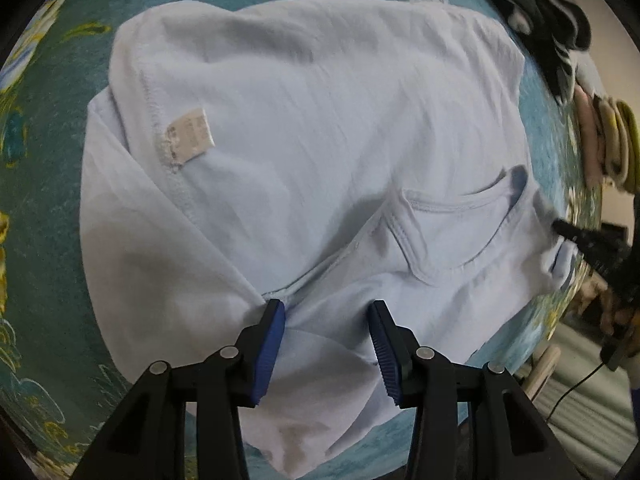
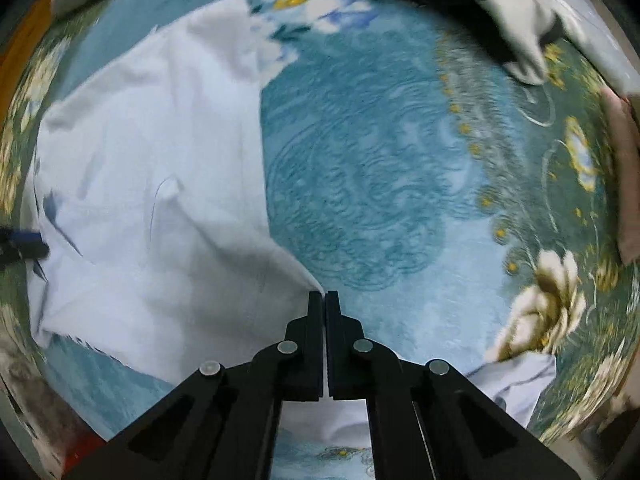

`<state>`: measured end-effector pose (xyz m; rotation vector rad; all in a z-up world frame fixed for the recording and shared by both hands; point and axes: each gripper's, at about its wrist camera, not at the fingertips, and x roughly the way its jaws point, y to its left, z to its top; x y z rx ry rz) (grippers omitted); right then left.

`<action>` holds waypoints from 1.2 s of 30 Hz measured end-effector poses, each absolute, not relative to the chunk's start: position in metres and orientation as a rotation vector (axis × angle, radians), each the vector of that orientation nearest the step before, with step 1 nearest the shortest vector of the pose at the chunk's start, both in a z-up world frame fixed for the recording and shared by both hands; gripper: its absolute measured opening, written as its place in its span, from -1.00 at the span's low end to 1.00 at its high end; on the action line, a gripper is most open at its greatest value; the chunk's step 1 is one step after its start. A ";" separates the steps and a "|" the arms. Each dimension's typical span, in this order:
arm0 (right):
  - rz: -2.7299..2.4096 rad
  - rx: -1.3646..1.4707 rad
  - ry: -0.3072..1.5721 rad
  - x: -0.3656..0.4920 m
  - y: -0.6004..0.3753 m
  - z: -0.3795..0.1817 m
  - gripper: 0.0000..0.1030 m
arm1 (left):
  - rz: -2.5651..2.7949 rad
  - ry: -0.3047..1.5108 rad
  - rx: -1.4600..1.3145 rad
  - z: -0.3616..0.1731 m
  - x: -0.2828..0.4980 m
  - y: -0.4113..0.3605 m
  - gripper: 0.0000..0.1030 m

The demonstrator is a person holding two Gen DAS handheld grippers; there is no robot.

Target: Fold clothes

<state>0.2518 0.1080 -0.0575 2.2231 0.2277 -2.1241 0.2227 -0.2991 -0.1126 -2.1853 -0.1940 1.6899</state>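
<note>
Shirt: pale blue shirt point(image 1: 304, 152) spread on the teal flowered cloth point(image 1: 44, 208), inside out in part; care label point(image 1: 191, 133) showing by a seam, chest pocket point(image 1: 448, 232) toward the right.
Left gripper: left gripper point(image 1: 326, 308) above the near part of the shirt, blue pads spread apart, nothing between them; left pad just touches a fold.
Right gripper: right gripper point(image 2: 324, 296) pressed together, pinching a corner of the shirt's edge point(image 2: 312, 280); fabric pulled to a point there.
Far edge: black-and-white garment point(image 2: 516, 32) lying at the back of the cloth, apart from the shirt.
Image quality: right view blurred.
</note>
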 end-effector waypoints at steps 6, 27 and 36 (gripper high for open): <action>-2.170 2.201 0.254 0.263 0.101 -0.044 -0.99 | 1.685 -0.217 -2.179 -0.115 0.225 -0.309 -0.21; -2.345 2.146 0.222 0.286 0.095 0.017 -0.99 | 1.819 0.172 -1.956 -0.073 0.253 -0.303 -0.90; -2.493 1.905 0.216 0.260 0.090 0.089 -0.99 | 2.176 0.212 -1.740 0.050 0.259 -0.272 -0.92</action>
